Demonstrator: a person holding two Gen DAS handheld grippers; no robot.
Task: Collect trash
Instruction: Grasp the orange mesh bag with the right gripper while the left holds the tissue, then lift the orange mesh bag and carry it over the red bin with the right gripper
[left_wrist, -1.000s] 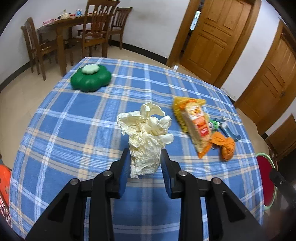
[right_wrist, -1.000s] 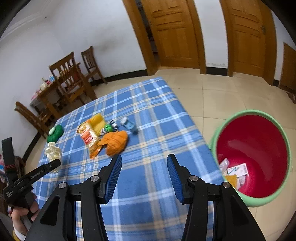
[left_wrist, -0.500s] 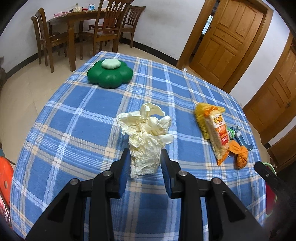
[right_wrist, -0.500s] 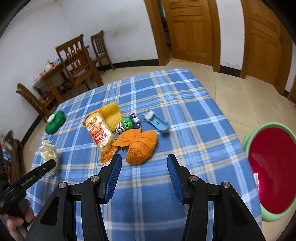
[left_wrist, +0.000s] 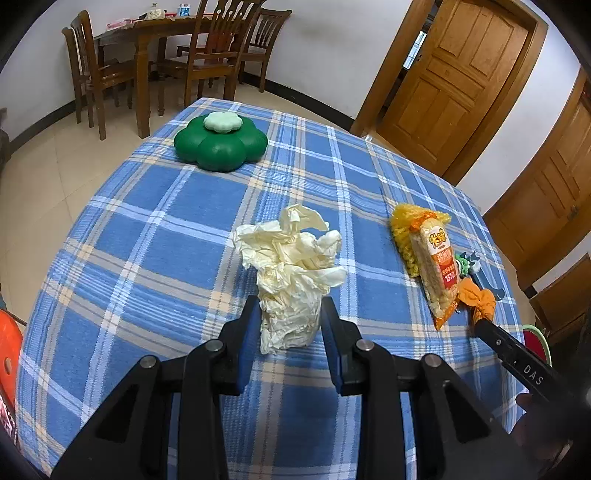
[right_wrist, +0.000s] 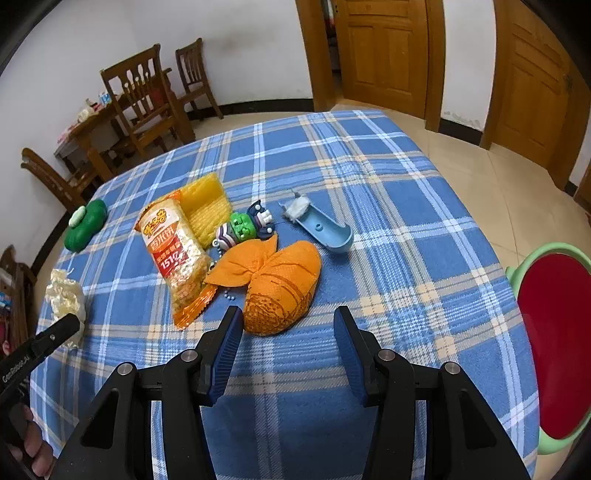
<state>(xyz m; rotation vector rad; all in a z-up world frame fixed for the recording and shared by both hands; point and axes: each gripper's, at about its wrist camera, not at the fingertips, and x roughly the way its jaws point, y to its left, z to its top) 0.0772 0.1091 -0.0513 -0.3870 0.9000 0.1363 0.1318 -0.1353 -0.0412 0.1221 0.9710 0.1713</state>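
While the left gripper (left_wrist: 289, 324) pinches the crumpled paper wad (left_wrist: 291, 273) between its fingers, the right gripper (right_wrist: 288, 341) gapes wide, empty, just short of the orange pouch (right_wrist: 280, 288).

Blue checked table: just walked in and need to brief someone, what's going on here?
A person is clearing trash with two handheld grippers. The left gripper is shut on a crumpled cream paper wad above the blue checked tablecloth. The right gripper, open, hovers by an orange mesh bag. A red bin with green rim waits alongside.
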